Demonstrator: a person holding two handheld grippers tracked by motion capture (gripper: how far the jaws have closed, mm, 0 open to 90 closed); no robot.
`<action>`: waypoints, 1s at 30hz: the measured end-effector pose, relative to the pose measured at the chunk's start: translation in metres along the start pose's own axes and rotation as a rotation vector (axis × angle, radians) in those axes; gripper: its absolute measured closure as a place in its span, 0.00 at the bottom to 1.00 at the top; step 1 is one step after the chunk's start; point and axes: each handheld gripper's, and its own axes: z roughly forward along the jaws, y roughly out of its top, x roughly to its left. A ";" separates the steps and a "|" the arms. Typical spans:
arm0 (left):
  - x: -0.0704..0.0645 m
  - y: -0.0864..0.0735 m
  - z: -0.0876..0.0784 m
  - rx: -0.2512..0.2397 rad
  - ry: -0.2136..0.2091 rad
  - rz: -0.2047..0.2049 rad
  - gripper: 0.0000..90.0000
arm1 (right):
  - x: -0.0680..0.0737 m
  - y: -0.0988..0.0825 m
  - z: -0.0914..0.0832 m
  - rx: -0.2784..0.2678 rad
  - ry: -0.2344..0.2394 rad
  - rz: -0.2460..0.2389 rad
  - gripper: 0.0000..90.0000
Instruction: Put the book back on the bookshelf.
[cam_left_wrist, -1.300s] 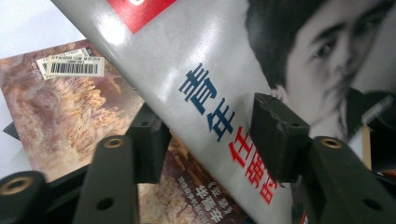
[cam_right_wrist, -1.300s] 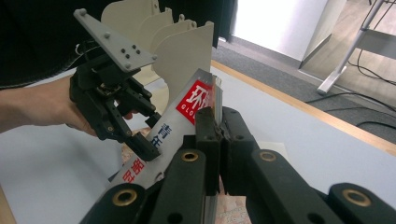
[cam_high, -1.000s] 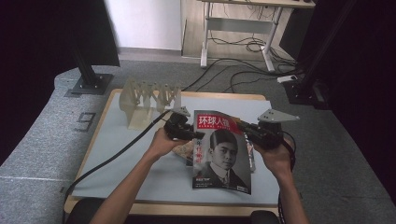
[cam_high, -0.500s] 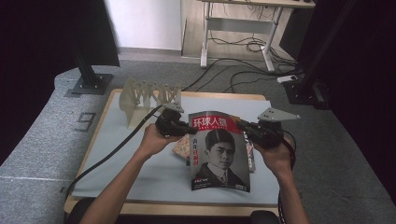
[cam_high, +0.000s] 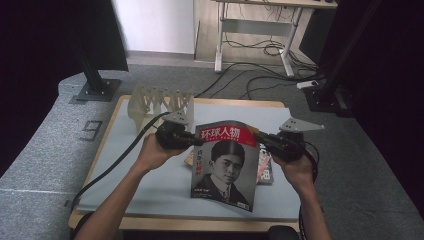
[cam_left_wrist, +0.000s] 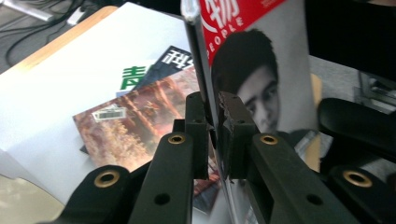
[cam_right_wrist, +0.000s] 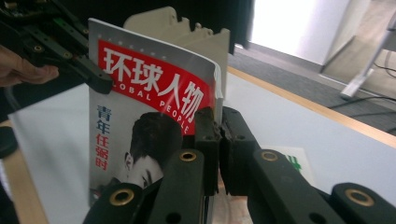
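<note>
Left gripper view shows other magazines (cam_left_wrist: 135, 116) lying on the surface (cam_left_wrist: 60, 88) under the lifted magazine (cam_high: 225, 162). Both grippers' jaws clamp its edges; the left gripper (cam_high: 192, 140) has just closed, at 9 o'clock, the right gripper (cam_high: 256, 136) at 3. The magazine has risen.

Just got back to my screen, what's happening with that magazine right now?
A person holds a magazine up off the table with both tools. The left gripper has just closed on its left edge, and the right gripper is clamped on its right edge. More magazines lie flat on the table beneath it, and a slotted rack stands behind.
</note>
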 end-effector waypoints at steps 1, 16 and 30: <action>-0.001 -0.002 -0.003 -0.001 -0.009 0.004 0.92 | 0.000 0.000 -0.001 -0.007 0.010 0.001 0.94; -0.011 -0.002 0.014 0.019 -0.019 0.074 0.77 | 0.006 -0.002 -0.010 -0.040 0.113 -0.058 0.94; -0.010 0.002 0.013 -0.002 0.041 0.028 0.94 | 0.008 -0.001 -0.009 0.001 0.043 -0.085 0.93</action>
